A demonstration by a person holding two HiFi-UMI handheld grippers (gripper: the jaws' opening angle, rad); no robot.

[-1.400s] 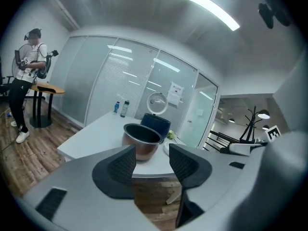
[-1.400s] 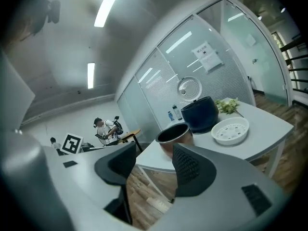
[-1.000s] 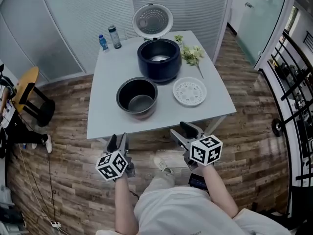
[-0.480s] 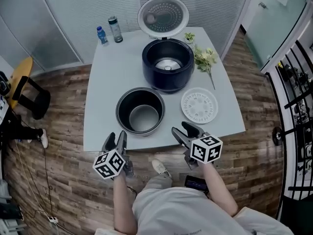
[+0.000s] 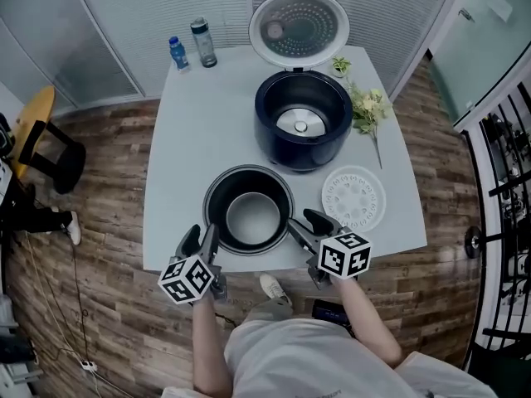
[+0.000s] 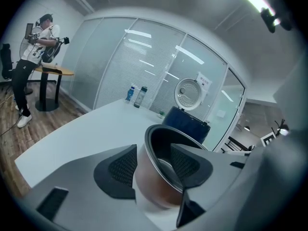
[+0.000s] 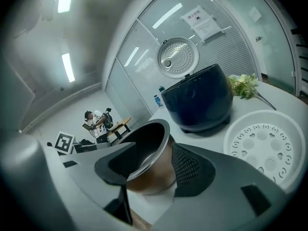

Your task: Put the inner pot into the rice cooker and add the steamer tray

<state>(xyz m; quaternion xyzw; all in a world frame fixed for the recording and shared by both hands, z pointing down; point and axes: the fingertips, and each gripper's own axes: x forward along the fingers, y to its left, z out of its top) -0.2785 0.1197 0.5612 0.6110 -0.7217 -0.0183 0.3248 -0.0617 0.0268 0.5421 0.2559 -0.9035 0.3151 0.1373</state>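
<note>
At the inner pot [image 5: 249, 215], both hand-held grippers [image 5: 202, 234] [image 5: 302, 221] now seemingly straddle it.

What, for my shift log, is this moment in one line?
pre-grasp; left tongs open near pot; right tongs open near pot; cooker open, empty; tray on table

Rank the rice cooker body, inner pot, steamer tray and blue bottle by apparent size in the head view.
Largest to smallest:
1. rice cooker body, only slightly wider than the pot; nearly alike
2. inner pot
3. steamer tray
4. blue bottle, by far the smallest
</note>
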